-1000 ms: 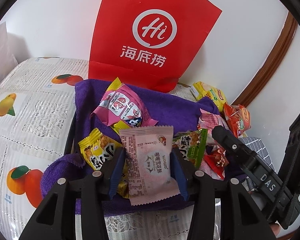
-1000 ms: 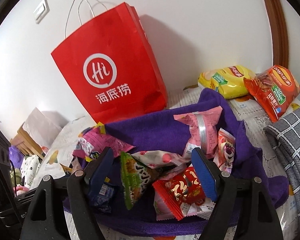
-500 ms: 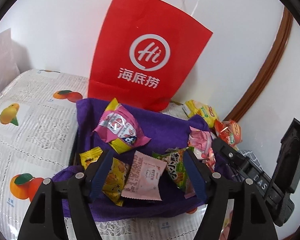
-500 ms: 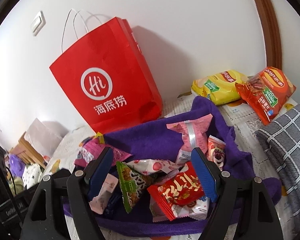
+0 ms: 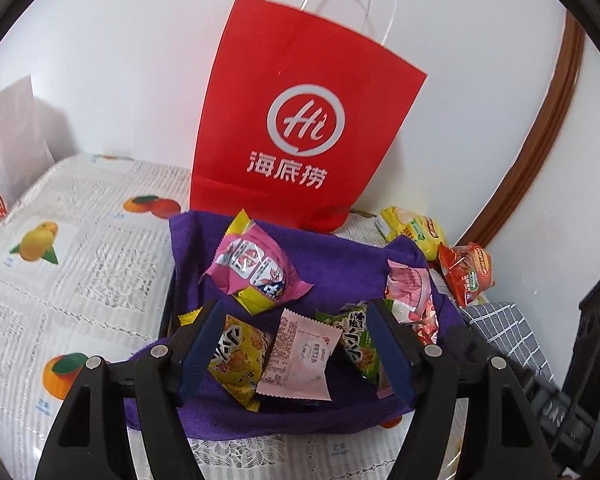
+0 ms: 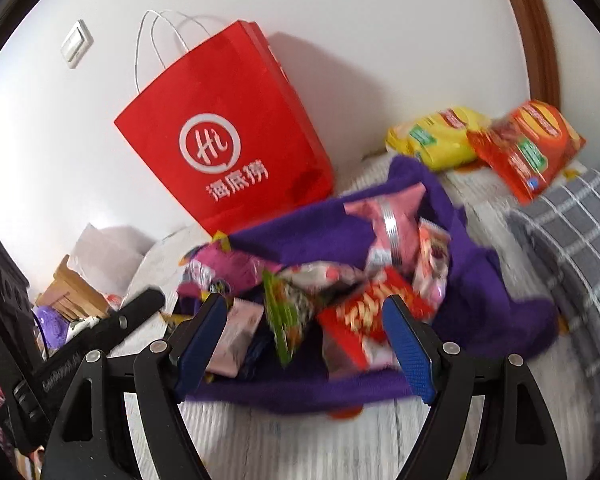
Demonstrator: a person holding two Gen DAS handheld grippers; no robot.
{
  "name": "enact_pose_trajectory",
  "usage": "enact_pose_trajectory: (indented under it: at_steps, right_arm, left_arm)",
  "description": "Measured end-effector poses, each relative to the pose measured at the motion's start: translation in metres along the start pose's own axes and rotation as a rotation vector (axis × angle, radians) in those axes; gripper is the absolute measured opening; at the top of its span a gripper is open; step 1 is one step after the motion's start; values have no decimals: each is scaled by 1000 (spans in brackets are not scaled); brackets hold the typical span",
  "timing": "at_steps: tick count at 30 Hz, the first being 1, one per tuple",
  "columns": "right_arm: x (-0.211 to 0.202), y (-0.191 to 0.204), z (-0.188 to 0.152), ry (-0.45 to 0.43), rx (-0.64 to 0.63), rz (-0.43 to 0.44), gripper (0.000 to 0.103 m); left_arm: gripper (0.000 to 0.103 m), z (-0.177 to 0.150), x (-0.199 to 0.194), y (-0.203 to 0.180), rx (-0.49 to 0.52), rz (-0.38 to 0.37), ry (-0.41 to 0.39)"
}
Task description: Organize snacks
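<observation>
Before a red paper bag (image 5: 296,136), snack packets lie heaped on a purple towel (image 5: 340,256) as the left gripper (image 5: 294,344) and right gripper (image 6: 304,344), jaws apart and empty, hover over them; the next grab should probably single out the pale pink packet (image 5: 300,356).

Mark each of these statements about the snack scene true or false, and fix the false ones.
1. The left gripper is shut on the pale pink packet. False: its jaws are open and the packet lies loose on the purple cloth.
2. The red paper bag stands upright against the wall. True.
3. The yellow chip bag lies inside the purple cloth. False: it lies outside it, by the wall, beside the orange chip bag.
4. The right gripper is open and holds nothing. True.
5. The red paper bag lies flat on its side. False: it stands.
</observation>
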State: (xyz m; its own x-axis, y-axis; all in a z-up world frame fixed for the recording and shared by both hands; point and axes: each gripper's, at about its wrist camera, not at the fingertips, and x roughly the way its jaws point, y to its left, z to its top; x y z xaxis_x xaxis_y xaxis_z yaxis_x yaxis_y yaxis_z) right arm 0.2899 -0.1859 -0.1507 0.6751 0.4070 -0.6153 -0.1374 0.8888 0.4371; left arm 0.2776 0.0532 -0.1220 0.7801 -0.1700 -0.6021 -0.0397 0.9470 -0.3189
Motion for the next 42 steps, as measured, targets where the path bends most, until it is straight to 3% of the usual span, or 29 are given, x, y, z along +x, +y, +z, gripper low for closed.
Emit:
enact_pose_trajectory:
  at_steps: [3,7,14,23,28,31,42]
  right_arm:
    - [-12,0,-12,4,-14,-94,80]
    - [-30,-3,-22,27,-15,-148,90]
    - [-80,7,-40,-17,-100,-258,94]
    - [-138,24,-64,-37,-79,-279,101]
    - [-175,40,-76,-69,-78,-290,103]
    - [-192,56,-87,-47,-137,-348,103]
    - [-252,78,-118,-66,-138,-357,103]
  left_arm:
    - [71,0,-6,-4,16,-1,-2]
    - [73,-5,-13,-6,28,-18,34]
    - [76,-25,-49,2,57,3,89]
    - [85,-39,-129,-16,179,73,65]
    - [88,-49,-169,-24,195,58,43]
    - [98,-55,-187,-29,194,48,33]
    - [98,-75,-236,-47,214,46,20]
